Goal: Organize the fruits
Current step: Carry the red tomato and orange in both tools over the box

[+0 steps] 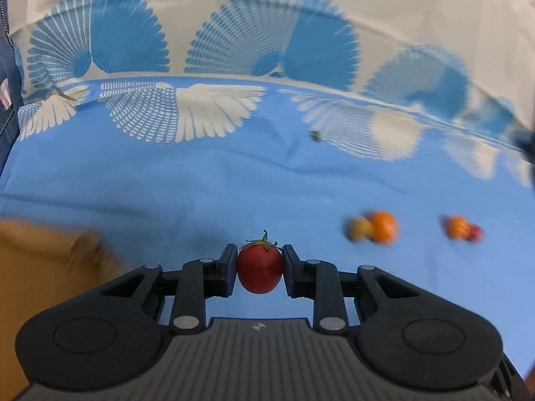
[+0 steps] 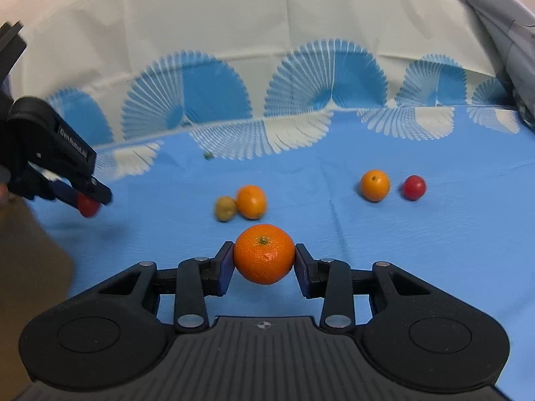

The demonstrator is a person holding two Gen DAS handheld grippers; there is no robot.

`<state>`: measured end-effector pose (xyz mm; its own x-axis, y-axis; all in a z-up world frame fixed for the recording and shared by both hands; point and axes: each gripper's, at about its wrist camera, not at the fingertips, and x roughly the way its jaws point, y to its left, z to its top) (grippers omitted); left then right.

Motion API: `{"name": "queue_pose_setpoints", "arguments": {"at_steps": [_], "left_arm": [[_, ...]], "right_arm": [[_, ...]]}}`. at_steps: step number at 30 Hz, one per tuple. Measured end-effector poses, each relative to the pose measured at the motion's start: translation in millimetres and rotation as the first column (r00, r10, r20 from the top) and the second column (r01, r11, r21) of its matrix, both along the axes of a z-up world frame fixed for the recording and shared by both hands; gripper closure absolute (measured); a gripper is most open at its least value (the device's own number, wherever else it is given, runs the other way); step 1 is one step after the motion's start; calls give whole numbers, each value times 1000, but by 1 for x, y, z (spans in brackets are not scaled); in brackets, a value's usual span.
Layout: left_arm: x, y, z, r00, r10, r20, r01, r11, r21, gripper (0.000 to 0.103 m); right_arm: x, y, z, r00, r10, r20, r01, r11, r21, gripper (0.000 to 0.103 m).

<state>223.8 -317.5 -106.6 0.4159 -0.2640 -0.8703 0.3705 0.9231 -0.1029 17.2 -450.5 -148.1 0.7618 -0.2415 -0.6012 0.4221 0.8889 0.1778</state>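
Observation:
My left gripper is shut on a red tomato with a green stem, held above the blue cloth. In the right wrist view that same left gripper shows at the far left with the tomato in its tips. My right gripper is shut on an orange mandarin, lifted off the cloth. On the cloth lie a green-yellow fruit touching an orange, and further right another orange beside a small red tomato.
A brown cardboard box sits at the lower left of the left wrist view. The blue cloth with white and blue fan patterns covers the table and rises up behind. A tiny dark speck lies on the cloth further back.

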Motion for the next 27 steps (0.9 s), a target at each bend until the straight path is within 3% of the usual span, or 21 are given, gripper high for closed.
{"name": "queue_pose_setpoints", "arguments": {"at_steps": [8, 12, 27], "left_arm": [[-120, 81, 62, 998, -65, 17, 66, 994, -84, 72], [-164, 130, 84, 997, -61, 50, 65, 994, -84, 72], [-282, 306, 125, 985, 87, 150, -82, 996, -38, 72]], "right_arm": [[-86, 69, 61, 998, 34, 56, -40, 993, 110, 63], [-115, 111, 84, 994, 86, 65, -95, 985, 142, 63], [-186, 267, 136, 927, 362, 97, -372, 919, 131, 63]]}}
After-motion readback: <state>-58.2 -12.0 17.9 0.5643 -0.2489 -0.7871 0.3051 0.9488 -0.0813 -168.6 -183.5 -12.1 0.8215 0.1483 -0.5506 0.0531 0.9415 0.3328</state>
